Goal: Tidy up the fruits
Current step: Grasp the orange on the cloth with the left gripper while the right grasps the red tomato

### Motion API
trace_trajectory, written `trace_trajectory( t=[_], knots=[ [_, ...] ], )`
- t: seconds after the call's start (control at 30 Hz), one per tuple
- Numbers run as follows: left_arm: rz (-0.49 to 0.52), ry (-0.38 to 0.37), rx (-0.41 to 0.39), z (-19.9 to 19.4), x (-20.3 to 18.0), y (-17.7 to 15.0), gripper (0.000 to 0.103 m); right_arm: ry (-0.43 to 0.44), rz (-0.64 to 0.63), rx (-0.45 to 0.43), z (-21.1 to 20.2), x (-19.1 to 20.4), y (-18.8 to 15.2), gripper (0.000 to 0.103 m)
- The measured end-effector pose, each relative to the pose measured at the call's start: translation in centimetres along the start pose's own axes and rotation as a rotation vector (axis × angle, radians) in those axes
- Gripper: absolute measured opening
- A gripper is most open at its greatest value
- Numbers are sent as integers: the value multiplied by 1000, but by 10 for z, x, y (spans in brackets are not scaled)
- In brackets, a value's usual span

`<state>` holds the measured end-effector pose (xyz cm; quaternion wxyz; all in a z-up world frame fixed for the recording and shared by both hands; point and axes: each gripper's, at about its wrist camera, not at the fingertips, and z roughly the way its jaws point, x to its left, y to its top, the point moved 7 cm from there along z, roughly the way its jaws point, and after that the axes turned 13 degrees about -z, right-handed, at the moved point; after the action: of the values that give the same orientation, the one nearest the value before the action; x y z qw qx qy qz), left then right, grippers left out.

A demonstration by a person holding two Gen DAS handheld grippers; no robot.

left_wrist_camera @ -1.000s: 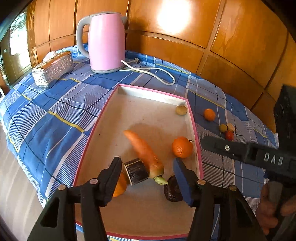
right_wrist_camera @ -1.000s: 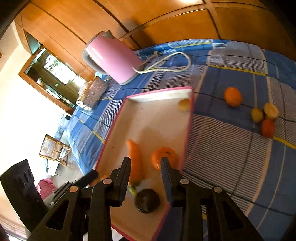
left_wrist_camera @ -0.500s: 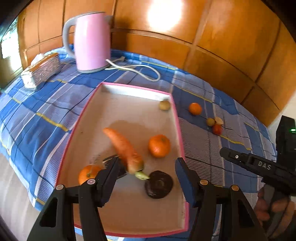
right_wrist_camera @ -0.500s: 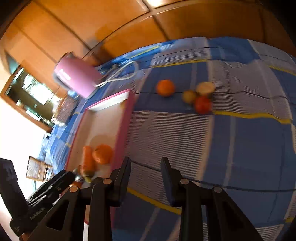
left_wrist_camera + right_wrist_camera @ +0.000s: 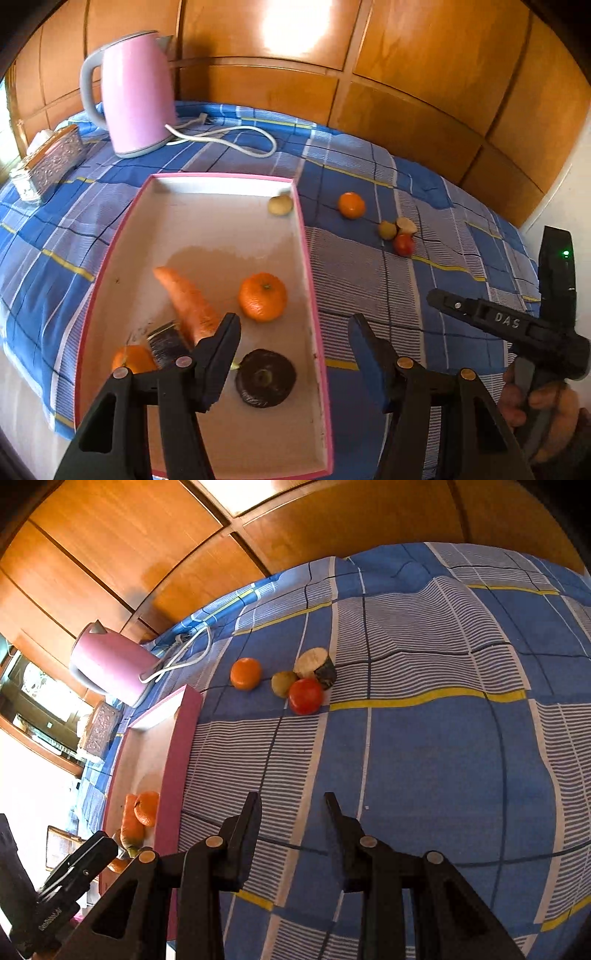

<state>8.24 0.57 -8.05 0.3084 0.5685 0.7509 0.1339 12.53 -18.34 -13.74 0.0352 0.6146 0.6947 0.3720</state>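
Fruits lie in two lots on my blue-checked bench (image 5: 424,760): several in the pink-rimmed tray (image 5: 312,295), four loose beside it, the red one (image 5: 306,696) among them. My left hand-held gripper (image 5: 291,354) hangs half open over the tray, empty. My right hand-held gripper (image 5: 291,812), marked "DAS", stands narrowly parted over cloth, gripping nothing.

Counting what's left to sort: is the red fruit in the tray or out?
Out. The red fruit lies on the cloth, right of the tray.
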Motion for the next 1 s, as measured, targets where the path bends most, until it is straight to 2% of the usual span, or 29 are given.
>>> trace_trajectory(
  t=[0.3, 0.6, 0.83, 1.0],
  knots=[
    [37, -25, 18, 10, -20, 8, 61, -46, -40, -8, 6, -5, 12, 33],
    [49, -35, 32, 23, -33, 20, 61, -109, -123, -32, 21, -4, 46, 33],
    [55, -38, 45, 37, -40, 36, 61, -189, -187, -17, 41, -5, 60, 33],
    [58, -44, 65, 53, -47, 47, 61, -188, -197, 1, 52, -6, 65, 32]
  ],
)
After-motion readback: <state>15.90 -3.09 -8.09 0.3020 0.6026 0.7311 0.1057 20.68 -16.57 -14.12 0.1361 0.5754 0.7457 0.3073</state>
